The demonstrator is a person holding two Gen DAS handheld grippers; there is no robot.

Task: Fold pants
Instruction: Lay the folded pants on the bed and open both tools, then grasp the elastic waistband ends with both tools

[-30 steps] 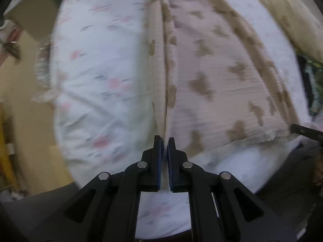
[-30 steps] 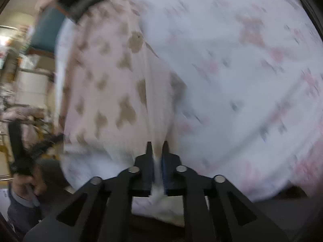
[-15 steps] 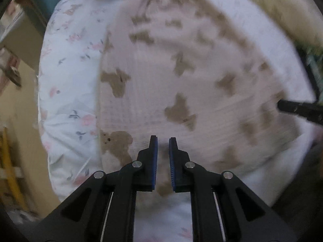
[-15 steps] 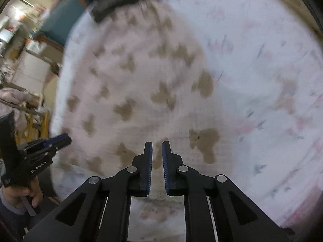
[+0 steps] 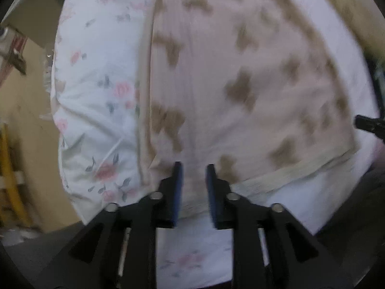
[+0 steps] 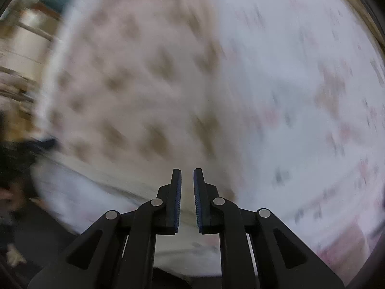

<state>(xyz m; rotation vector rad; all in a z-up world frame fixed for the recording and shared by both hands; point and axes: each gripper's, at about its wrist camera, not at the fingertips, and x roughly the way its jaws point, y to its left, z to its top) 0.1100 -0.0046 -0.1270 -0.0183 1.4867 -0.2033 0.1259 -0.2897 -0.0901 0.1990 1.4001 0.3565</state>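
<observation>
Pale pink pants (image 5: 240,72) with brown bear prints lie flat and folded lengthwise on a white floral sheet (image 5: 96,91). Their cream hem runs along the near edge. My left gripper (image 5: 193,168) is open and empty, its tips just above the hem near the pants' left corner. In the right wrist view the pants (image 6: 134,91) fill the left half, blurred by motion. My right gripper (image 6: 187,172) is slightly open and empty, hovering over the hem near the pants' right edge. The right gripper's tip (image 5: 368,122) shows at the left view's far right.
The sheet covers a bed whose near edge (image 5: 216,252) drops to a dark floor. A beige wall and yellow frame (image 5: 9,168) stand at the left. A cream blanket (image 5: 349,0) lies at the back right. The floral sheet (image 6: 312,96) extends right of the pants.
Both grippers let go of the pants' edge, and the lifted layer now lies flat over the other half. Both have opened and pulled back toward the hem; the left opened wider.
</observation>
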